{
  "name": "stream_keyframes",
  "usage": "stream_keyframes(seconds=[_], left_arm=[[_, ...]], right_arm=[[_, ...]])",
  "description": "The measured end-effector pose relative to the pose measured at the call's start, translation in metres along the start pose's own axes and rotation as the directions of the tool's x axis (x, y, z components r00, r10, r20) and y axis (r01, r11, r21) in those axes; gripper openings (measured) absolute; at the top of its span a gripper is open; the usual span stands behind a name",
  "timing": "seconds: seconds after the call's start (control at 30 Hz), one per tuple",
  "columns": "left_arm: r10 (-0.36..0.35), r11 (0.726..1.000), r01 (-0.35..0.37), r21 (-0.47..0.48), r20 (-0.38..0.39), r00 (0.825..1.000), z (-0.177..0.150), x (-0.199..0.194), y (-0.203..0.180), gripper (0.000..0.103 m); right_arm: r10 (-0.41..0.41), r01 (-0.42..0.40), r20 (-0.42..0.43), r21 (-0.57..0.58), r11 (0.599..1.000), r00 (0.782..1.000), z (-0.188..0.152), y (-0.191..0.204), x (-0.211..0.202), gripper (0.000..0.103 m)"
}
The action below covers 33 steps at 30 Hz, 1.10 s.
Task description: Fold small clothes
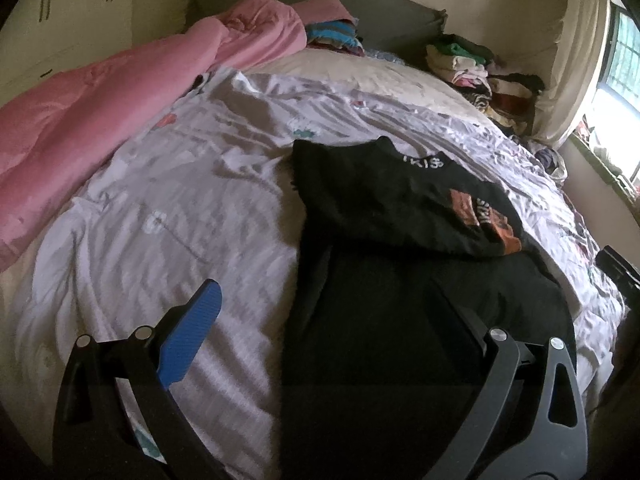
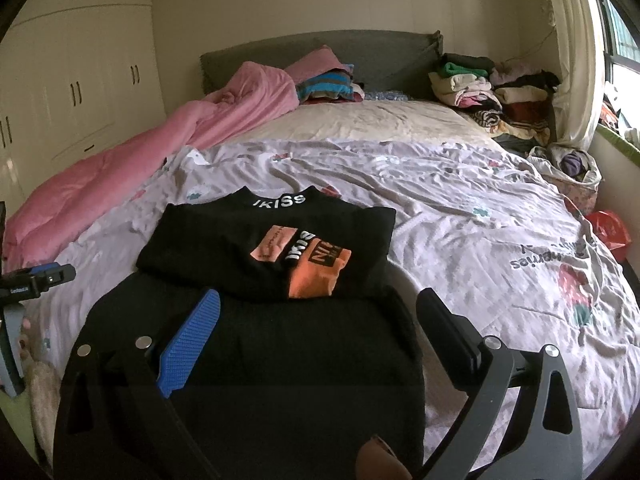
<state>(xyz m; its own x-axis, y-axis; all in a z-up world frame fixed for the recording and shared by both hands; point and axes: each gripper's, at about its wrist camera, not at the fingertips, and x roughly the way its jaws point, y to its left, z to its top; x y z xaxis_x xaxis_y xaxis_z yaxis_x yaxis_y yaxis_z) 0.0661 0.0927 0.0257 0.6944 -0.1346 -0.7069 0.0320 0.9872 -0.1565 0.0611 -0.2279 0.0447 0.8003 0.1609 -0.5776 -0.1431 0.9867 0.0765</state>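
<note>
A black shirt (image 2: 280, 280) lies flat on the bed sheet, in the lower centre of the right wrist view. Its top half is folded down over the lower half, showing an orange and white print and white collar lettering facing the headboard.

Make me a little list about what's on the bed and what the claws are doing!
place: bed with a wrinkled flowery sheet
main thing: black shirt with orange patches, top part folded over itself
left claw: open, holding nothing, above the shirt's left edge
right claw: open, holding nothing, above the shirt's lower part
also on bed: pink blanket on the left, clothes pile in the far right corner
fold: looks partly done
</note>
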Motion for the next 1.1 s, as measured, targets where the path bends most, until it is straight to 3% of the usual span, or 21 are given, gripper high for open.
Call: stream_keyframes(seconds=[0.83,1.0,1.1], left_arm=[[-0.029,0.999,0.026,-0.029,-0.138,0.99,-0.063,-0.006,0.019,0.093],[-0.067,0.997,0.061,-0.043,-0.153,0.986,-0.074,-0.009,0.02,0.093],[-0.126,0.991,0.116,-0.065,-0.171,0.977,-0.081,-0.01,0.019,0.093]], right_arm=[[0.001,-0.001,-0.052,-0.011,1.0,0.999,-0.033,-0.009,-0.016,0.098],[0.002,-0.003,-0.072,-0.014,1.0,0.997,-0.042,-0.009,-0.015,0.098],[0.003,-0.005,-0.082,-0.016,1.0,0.997,-0.046,-0.008,-0.015,0.098]])
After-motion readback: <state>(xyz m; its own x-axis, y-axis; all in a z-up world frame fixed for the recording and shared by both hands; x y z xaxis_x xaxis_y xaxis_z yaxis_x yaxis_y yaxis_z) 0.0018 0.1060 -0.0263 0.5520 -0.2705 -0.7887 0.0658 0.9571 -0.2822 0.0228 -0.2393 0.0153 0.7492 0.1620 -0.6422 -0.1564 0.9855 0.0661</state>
